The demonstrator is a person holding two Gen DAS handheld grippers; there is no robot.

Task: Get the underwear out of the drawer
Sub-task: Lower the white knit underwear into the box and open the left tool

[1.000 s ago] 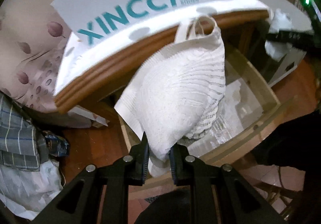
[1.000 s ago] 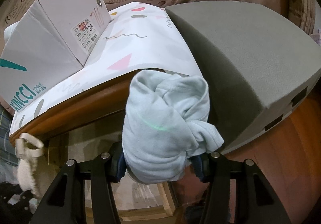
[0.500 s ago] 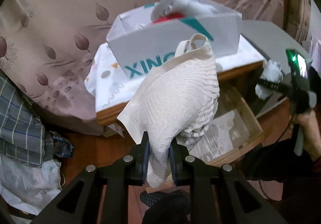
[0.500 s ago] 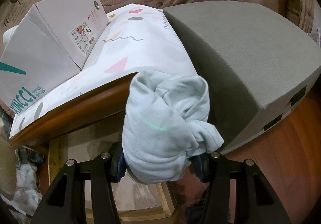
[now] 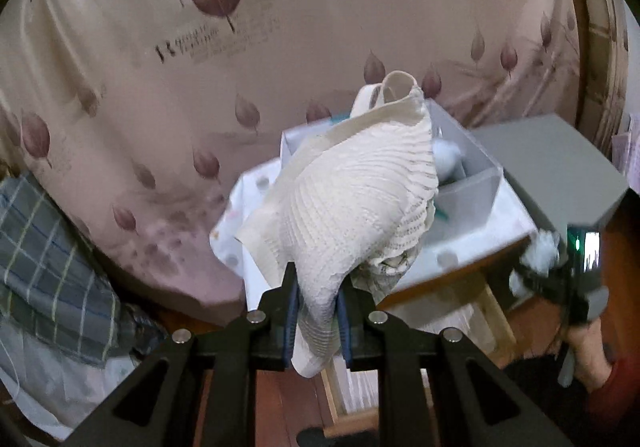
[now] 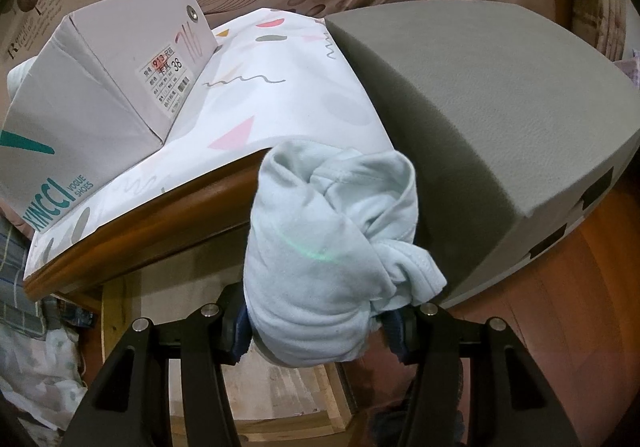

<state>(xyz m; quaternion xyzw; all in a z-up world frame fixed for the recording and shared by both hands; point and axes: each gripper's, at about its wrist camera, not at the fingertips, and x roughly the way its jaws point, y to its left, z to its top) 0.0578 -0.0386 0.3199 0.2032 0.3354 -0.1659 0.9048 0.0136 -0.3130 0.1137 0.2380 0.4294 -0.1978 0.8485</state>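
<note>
My left gripper (image 5: pixel 316 311) is shut on a cream lace bra (image 5: pixel 352 199) and holds it high above the nightstand, in front of the open white shoe box (image 5: pixel 472 175). My right gripper (image 6: pixel 320 327) is shut on a bundled pale blue underwear piece (image 6: pixel 324 247), held above the open wooden drawer (image 6: pixel 280 403) just under the nightstand's front edge. The right gripper also shows in the left wrist view (image 5: pixel 560 279) at the right, with the pale bundle. The drawer shows below it in the left wrist view (image 5: pixel 492 311).
The nightstand top carries a patterned white cloth (image 6: pixel 280 87) and the XINCCI shoe box (image 6: pixel 100 107). A grey box (image 6: pixel 500 127) stands to its right. A leaf-print curtain (image 5: pixel 200 67) hangs behind. Plaid fabric (image 5: pixel 48 267) and a plastic bag lie at left on the floor.
My left gripper has lifted the bra from drawer level to above the shoe box, so the box's inside now shows. The right gripper has held almost still with its bundle.
</note>
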